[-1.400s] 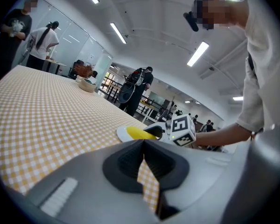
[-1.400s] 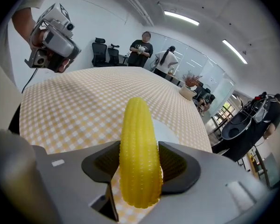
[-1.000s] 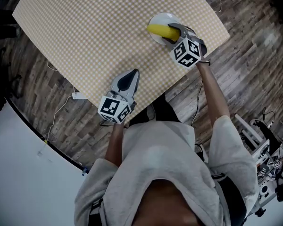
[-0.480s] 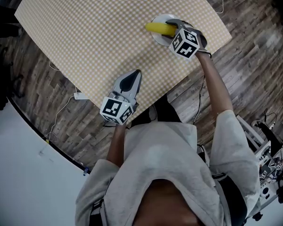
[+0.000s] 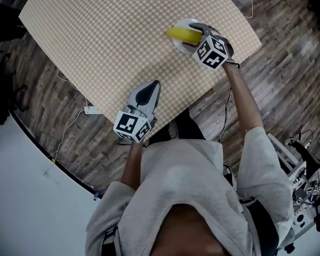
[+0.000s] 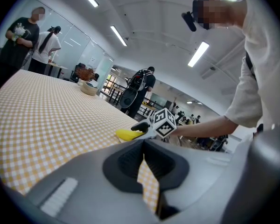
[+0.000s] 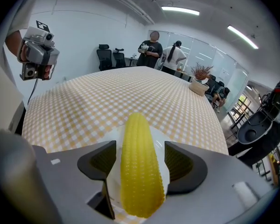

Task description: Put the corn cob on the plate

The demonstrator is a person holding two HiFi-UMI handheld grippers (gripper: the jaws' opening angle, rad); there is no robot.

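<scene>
No word, number, brand name or sign can be read in any view. The only printed marks are black-and-white square patterns on the cube of the left gripper (image 5: 153,84) and on the cube of the right gripper (image 5: 192,35), whose jaws are opening with the corn cob (image 7: 139,167) between them. These patterns are coded blocks, not letters or digits
</scene>
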